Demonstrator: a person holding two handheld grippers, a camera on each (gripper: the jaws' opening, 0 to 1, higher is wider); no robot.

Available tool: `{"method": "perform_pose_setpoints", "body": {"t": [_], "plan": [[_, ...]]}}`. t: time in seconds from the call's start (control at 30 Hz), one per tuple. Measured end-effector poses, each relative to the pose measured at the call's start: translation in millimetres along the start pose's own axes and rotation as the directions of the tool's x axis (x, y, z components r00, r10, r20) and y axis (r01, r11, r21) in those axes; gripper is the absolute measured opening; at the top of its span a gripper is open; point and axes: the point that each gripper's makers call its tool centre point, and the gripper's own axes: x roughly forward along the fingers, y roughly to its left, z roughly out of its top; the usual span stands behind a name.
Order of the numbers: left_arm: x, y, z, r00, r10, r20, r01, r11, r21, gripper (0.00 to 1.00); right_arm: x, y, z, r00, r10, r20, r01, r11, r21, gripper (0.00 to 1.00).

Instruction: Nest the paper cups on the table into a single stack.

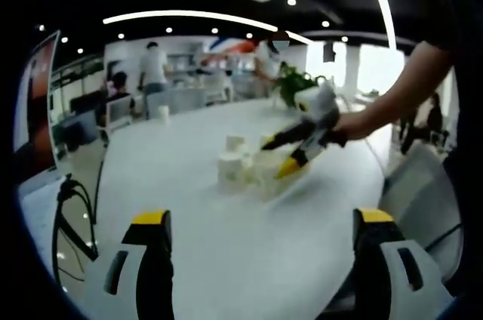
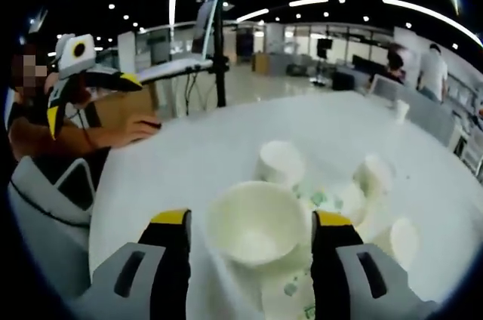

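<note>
Several white paper cups stand and lie in a cluster at the middle of the white table. My left gripper is open and well short of them, with nothing between its jaws. My right gripper comes in from the right in a hand, its yellow tips at the cluster's right side. In the right gripper view an open-mouthed cup sits between the jaws of my right gripper, with a gap on the left side. More cups lie beyond it. My left gripper is at the upper left.
A lone cup stands far back on the table. Black cables hang at the left edge. A potted plant is behind the cups. A monitor on a pole and a grey chair flank the table. People stand in the background.
</note>
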Motion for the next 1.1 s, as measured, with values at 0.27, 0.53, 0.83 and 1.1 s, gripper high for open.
{"method": "perform_pose_setpoints", "body": {"t": [0.27,0.53,0.83,1.1], "plan": [[-2.7,-0.8,-0.6,1.000,0.002,0.000,-0.002,1.000,0.001,1.00,4.8,-1.9,-3.0,1.000,0.009,-0.026,-0.010,1.000,-0.017,0.52],[-4.9,-1.0,0.7,1.000,0.005,0.004,-0.005,1.000,-0.003,1.00,3.4,-0.4,-3.8,0.999,0.019,-0.033,-0.020,0.999,-0.042,0.48],[-4.3,-0.9,5.9,1.000,0.003,0.013,-0.003,1.000,0.001,1.00,-8.1,3.3,2.6,1.000,0.023,-0.019,-0.023,0.999,-0.043,0.46],[-3.3,-4.5,8.3,1.000,-0.007,0.016,0.007,1.000,0.004,1.00,-25.3,7.9,17.7,0.999,0.018,0.027,-0.017,0.999,-0.052,0.46]]}}
